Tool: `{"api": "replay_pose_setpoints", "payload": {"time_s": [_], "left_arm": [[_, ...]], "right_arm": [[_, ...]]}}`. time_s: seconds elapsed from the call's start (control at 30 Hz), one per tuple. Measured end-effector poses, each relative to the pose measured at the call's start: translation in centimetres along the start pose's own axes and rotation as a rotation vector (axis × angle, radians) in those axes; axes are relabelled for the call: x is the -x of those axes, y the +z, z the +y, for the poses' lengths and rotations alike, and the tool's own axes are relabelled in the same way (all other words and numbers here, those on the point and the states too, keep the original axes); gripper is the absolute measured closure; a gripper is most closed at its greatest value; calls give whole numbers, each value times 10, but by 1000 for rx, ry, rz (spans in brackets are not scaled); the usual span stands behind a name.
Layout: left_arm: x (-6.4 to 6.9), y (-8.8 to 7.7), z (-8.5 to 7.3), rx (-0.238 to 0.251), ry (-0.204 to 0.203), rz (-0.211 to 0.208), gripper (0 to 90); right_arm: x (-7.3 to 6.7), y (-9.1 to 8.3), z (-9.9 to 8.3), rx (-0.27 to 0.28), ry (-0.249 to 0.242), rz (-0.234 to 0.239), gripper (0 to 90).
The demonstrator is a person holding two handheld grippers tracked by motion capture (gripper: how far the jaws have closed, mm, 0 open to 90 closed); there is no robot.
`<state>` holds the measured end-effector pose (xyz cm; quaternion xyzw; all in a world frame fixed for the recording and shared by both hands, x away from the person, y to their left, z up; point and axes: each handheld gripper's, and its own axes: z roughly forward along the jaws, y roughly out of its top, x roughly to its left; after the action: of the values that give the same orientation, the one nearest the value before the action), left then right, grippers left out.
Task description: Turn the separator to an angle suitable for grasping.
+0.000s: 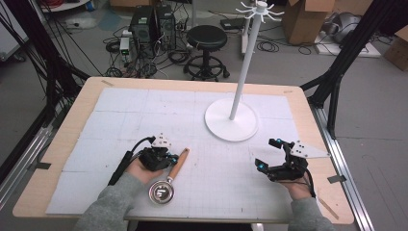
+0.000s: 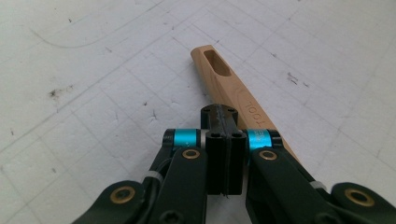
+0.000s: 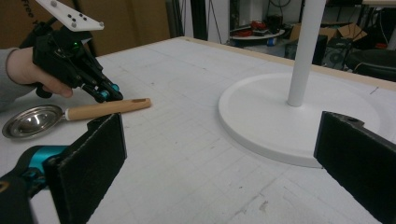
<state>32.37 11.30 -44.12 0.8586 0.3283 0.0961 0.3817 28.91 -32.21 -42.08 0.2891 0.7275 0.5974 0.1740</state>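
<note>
A small metal ladle lies on the white mat, its bowl (image 1: 161,192) near the front edge and its wooden handle (image 1: 179,163) angling away to the right. My left gripper (image 1: 171,158) is shut with nothing between its jaws, its tip right beside the handle. In the left gripper view the closed jaws (image 2: 219,114) rest against the left side of the slotted handle (image 2: 233,88). My right gripper (image 1: 266,153) hangs open over the mat to the right, holding nothing. The right gripper view has its wide jaws (image 3: 224,158) facing the ladle (image 3: 30,121) and the left gripper (image 3: 109,95).
A white stand with a round base (image 1: 231,126) and a tall pole (image 1: 245,62) topped by hooks sits on the far middle of the table (image 1: 62,144). Beyond the table are a black stool (image 1: 207,38), computers, cables and cardboard boxes.
</note>
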Motion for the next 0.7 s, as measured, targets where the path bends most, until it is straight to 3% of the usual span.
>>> {"api": "replay_pose_setpoints", "payload": {"time_s": [0.4,0.53,0.7], "left_arm": [[0,14,15,-20,8,-13,897],[-3,18,19,-21,-17,-28,897],[-3,21,23,-27,-12,-28,897]], "right_arm": [[-1,-1,-1,-6,2,-4,14],[-1,-3,-1,-5,5,-1,14],[0,-5,-2,-2,1,-8,14]]}}
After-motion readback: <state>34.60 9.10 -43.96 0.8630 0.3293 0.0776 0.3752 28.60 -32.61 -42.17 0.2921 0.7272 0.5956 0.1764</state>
